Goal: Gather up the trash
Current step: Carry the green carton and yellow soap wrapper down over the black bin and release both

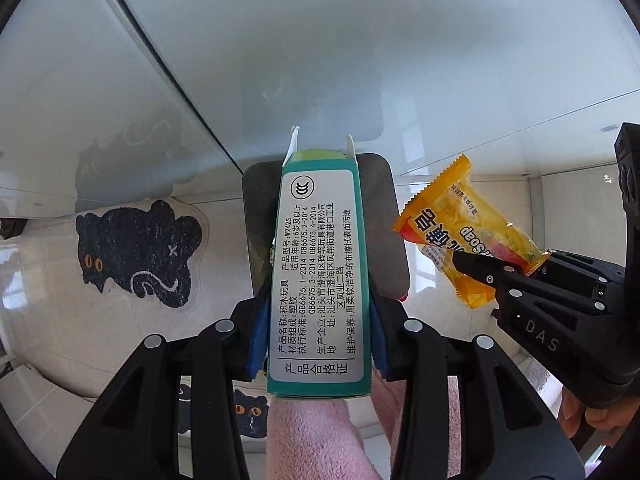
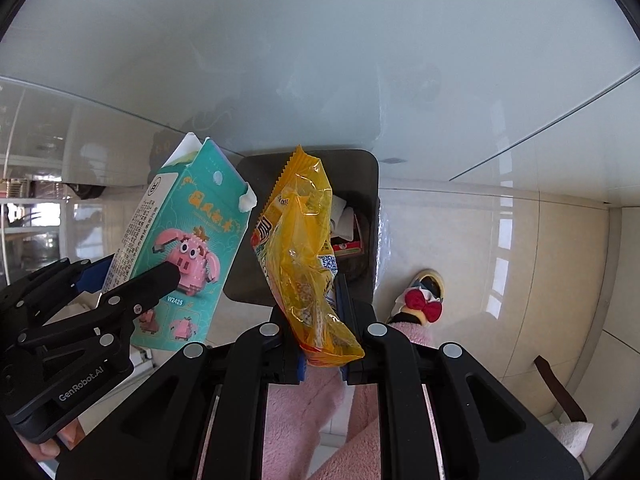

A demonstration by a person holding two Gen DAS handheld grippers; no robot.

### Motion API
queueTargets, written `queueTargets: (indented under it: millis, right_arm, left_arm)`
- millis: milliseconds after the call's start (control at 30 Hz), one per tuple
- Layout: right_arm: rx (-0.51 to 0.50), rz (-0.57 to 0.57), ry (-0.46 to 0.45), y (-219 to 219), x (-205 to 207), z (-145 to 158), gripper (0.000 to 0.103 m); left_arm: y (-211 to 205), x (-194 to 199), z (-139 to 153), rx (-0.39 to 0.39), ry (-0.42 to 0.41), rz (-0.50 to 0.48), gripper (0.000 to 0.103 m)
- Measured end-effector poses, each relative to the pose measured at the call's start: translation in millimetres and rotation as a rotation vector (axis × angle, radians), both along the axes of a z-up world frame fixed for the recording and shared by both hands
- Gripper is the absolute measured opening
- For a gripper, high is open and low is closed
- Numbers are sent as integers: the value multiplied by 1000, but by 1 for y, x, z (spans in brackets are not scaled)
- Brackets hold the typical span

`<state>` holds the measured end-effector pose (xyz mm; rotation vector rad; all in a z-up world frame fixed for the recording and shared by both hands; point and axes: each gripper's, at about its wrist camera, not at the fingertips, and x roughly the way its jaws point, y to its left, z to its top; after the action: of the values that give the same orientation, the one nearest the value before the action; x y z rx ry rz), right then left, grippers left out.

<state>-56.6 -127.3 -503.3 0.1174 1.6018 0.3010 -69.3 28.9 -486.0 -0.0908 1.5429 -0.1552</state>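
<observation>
With the left tongs (image 1: 316,320) clamped on the box (image 1: 318,272) and the right tongs (image 2: 320,344) pinching the wrapper (image 2: 304,256), both poised over the bin (image 2: 366,184), the light wrapper may flutter past the rim if let go off-centre.

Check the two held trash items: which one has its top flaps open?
The teal box in the left gripper: its top flaps stand open. The orange wrapper in the right gripper is crumpled film with no flaps.
</observation>
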Motion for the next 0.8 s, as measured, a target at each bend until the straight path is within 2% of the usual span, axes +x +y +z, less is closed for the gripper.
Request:
queueTargets:
  millis: [67, 233, 567, 633, 667, 700, 800]
  right_arm:
    - [0, 3, 6, 1, 2, -1, 13]
    - [3, 8, 11, 1, 5, -2, 13]
    - [39, 32, 40, 21, 10, -14, 18]
    - [51, 33, 49, 24, 10, -15, 30]
    - [62, 30, 50, 26, 10, -14, 39]
    - [65, 31, 46, 27, 10, -13, 42]
    - [59, 36, 37, 29, 10, -9, 42]
  left_arm:
    - [0, 2, 1, -5, -3, 6, 53]
    - [3, 5, 10, 20, -32, 23, 69]
    - [35, 1, 24, 66, -49, 92, 70]
    - [39, 1, 26, 68, -50, 101, 70]
    - [39, 0, 28, 68, -51, 104, 70]
    - [40, -1, 29, 69, -53, 106, 70]
    - [45, -2, 33, 73, -63, 115, 70]
